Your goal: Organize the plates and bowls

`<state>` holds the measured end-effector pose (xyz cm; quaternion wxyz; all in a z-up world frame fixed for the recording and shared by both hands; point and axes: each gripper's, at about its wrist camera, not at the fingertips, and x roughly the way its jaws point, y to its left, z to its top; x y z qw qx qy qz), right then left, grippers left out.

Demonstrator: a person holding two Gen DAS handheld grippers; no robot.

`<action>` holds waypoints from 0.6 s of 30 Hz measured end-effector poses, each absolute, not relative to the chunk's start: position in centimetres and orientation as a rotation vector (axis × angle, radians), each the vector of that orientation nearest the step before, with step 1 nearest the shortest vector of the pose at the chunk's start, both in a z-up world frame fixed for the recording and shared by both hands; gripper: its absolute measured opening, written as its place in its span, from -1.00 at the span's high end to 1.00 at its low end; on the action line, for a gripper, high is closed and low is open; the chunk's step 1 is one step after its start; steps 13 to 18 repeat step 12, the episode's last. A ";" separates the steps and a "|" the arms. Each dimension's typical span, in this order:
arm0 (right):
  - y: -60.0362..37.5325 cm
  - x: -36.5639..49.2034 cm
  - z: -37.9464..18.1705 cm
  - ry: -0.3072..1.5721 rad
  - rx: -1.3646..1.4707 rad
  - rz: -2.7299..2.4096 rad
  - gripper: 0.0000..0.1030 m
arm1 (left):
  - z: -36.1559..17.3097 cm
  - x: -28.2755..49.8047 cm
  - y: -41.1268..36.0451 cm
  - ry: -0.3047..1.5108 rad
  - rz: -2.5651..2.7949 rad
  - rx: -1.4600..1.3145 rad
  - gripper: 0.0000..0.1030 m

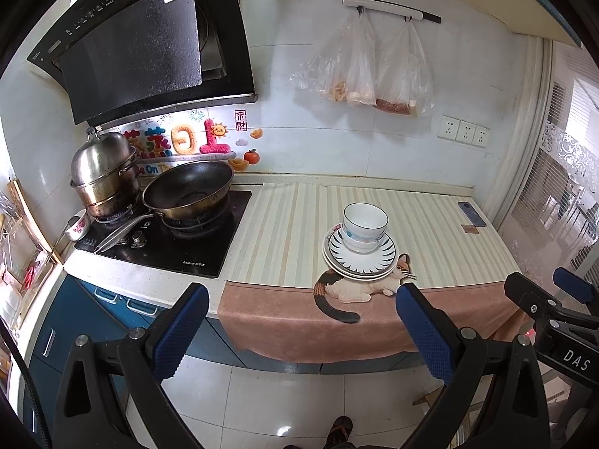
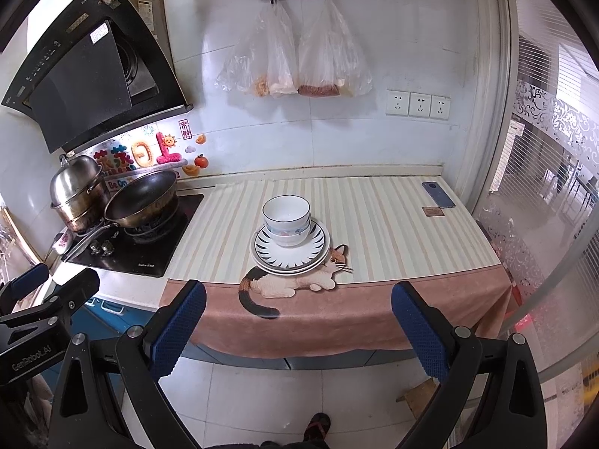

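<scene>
A stack of white bowls (image 1: pixel 365 226) (image 2: pixel 286 219) sits on a stack of plates (image 1: pixel 359 262) (image 2: pixel 290 256) with a dark ray pattern, on the striped cloth with a cat picture on the counter (image 1: pixel 441 232) (image 2: pixel 393 224). My left gripper (image 1: pixel 301 297) is open and empty, held back from the counter's front edge, left of the stack. My right gripper (image 2: pixel 297 295) is open and empty, also back from the edge, facing the stack. Each gripper shows at the side of the other's view.
A stove (image 1: pixel 168 239) (image 2: pixel 138 247) with a wok (image 1: pixel 187 191) (image 2: pixel 142 202) and a steel steamer pot (image 1: pixel 105 176) (image 2: pixel 78 191) is on the left. A phone (image 1: pixel 471 214) (image 2: pixel 438 194) lies at the back right. Plastic bags (image 1: pixel 367 63) (image 2: pixel 295 56) hang on the wall. A glass door (image 2: pixel 543 187) is on the right.
</scene>
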<state>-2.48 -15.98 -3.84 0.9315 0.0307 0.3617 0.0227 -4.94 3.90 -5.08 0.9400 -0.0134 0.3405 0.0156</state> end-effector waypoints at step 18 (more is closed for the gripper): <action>-16.3 -2.5 -3.7 0.742 0.062 0.045 -0.96 | -4.9 -5.0 3.7 0.701 0.023 -0.031 -0.99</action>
